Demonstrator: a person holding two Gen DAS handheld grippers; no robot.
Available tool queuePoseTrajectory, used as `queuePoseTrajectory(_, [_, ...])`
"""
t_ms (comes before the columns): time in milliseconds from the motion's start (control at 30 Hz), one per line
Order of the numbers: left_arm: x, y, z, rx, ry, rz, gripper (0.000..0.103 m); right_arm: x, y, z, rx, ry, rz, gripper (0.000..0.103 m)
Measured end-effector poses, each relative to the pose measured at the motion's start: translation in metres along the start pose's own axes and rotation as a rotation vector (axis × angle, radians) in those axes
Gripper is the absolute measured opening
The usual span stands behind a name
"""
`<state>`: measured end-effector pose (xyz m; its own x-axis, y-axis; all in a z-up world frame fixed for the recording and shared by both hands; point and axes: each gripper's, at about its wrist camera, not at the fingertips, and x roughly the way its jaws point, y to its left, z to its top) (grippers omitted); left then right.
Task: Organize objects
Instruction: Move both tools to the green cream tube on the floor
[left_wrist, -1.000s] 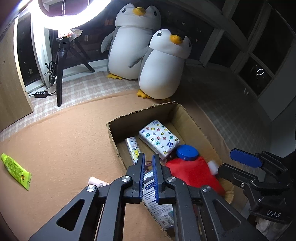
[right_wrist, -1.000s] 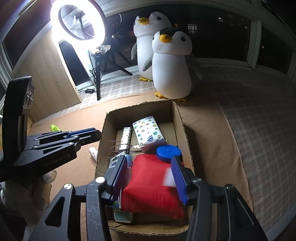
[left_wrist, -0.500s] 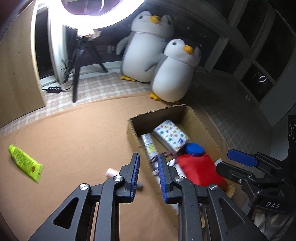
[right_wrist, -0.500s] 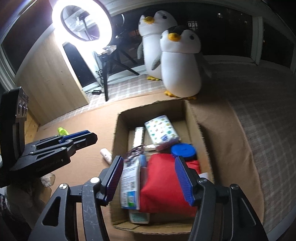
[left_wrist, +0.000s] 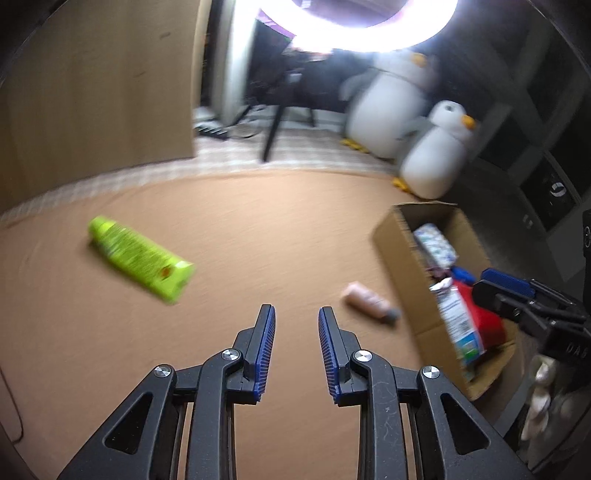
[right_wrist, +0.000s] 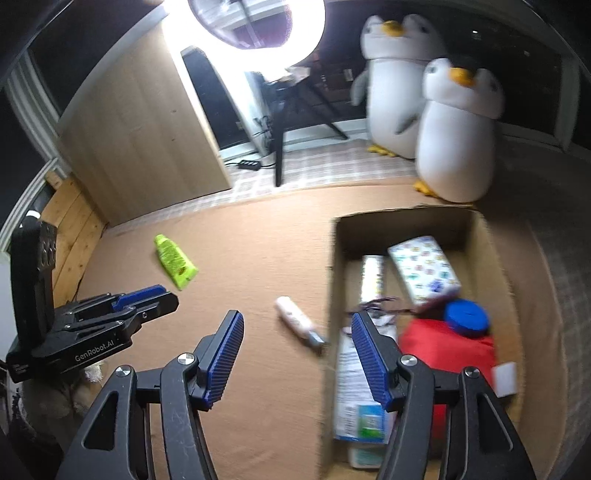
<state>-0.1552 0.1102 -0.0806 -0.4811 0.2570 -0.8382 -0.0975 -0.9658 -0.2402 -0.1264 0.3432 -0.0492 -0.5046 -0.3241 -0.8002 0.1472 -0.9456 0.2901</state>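
Tan carpet (left_wrist: 258, 229) fills the floor under both of your grippers. Your left gripper (left_wrist: 296, 317) hangs over bare carpet, its blue pads a narrow gap apart and widening, with nothing between them. Ahead and to its left lies a lime-green tube (left_wrist: 138, 256); a small pink bottle (left_wrist: 369, 303) lies on the carpet just beside the outer wall of an open cardboard box (left_wrist: 402, 258). Your right gripper (right_wrist: 297, 325) points down at the box's left edge, its jaws about half spread and opening, empty. Inside the box (right_wrist: 334, 280) sit a patterned tissue pack (right_wrist: 423, 269), a red pouch (right_wrist: 447, 349) with a blue cap (right_wrist: 466, 317), and a white packet (right_wrist: 356, 406). Two plush penguins (right_wrist: 456, 140) stand behind the box.
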Motion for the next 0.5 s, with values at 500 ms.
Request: queuePoseTrajectory(500, [-0.016, 0.135, -0.021, -0.179, -0.009, 0.068, 0.049, 0.079, 0.084, 0.04, -0.081, 0.073, 0.09, 0.058])
